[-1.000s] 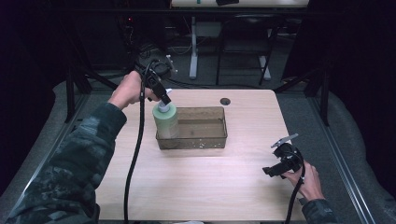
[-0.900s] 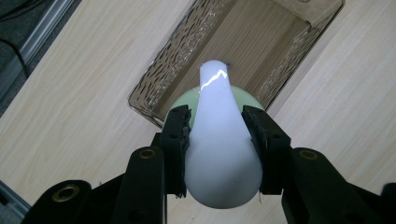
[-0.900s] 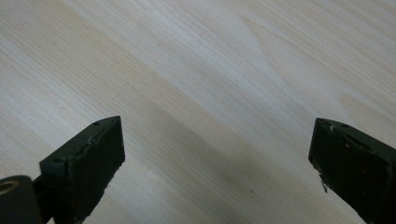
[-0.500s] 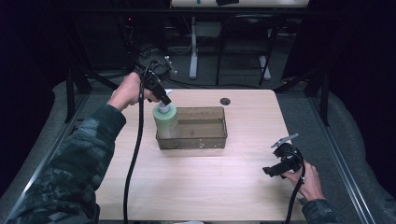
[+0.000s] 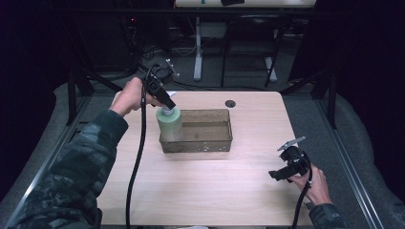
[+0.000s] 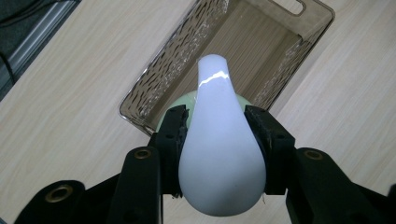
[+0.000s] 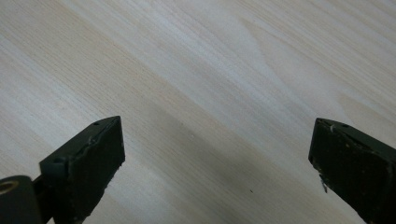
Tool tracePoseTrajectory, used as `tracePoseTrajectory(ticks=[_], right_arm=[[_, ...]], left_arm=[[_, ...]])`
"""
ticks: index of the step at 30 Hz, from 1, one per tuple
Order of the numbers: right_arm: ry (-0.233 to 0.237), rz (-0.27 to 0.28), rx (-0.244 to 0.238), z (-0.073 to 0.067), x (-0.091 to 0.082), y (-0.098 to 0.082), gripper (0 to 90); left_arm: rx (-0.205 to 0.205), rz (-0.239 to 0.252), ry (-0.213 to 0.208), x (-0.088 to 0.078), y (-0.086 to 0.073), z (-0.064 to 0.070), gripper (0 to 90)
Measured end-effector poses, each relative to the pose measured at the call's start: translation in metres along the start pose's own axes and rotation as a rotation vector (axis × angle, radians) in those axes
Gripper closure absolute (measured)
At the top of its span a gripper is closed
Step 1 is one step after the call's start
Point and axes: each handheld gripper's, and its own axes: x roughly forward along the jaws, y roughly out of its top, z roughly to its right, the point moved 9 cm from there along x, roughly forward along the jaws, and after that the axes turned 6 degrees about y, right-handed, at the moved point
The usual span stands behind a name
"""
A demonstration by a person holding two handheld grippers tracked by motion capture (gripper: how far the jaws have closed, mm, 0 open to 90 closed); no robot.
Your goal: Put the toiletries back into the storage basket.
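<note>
The green bottle [image 5: 170,125] with its white pump cap [image 6: 219,140] stands upright at the left end of the clear brown bin [image 5: 210,143], which sits toward the far edge of the counter [image 5: 200,191], left of centre. Whether the bottle's base already rests on the bin floor cannot be told.

The left tongs [image 5: 168,106] are clenched on the cap: in the left gripper view the two black jaws press its flanks from either side, with the green shoulder showing just beneath and the bin's length running away beyond. The left hand [image 5: 128,97] holds them from the far-left corner of the counter.

In the inspector's judgement, the step in hand is setting the bottle into the bin. The next move calls for confirming the base is seated, then easing the jaws apart and lifting straight up so the cap is not dragged and the bottle does not tip.

The right tongs [image 5: 286,167] rest near the right front corner, well apart from the bin, jaws released over bare wood [image 7: 210,93].
</note>
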Motion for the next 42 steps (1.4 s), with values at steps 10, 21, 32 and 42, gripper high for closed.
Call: tracePoseTrajectory(ticks=[10,21,32,42], right_arm=[[-0.002,0.0,-0.003,0.0,0.0,0.0,3.0],[-0.003,-0.002,-0.007,0.0,-0.001,0.0,3.0],[-0.003,0.0,-0.006,0.0,-0.001,0.0,3.0],[-0.005,0.004,-0.006,-0.002,-0.001,0.001,3.2]], left_arm=[[-0.016,0.059,0.009,-0.01,0.005,0.003,33.2],[-0.068,0.142,0.013,-0.026,-0.001,0.002,14.2],[-0.074,0.174,0.046,-0.034,-0.031,0.01,2.4],[-0.084,0.194,0.05,-0.031,-0.062,0.023,0.0]])
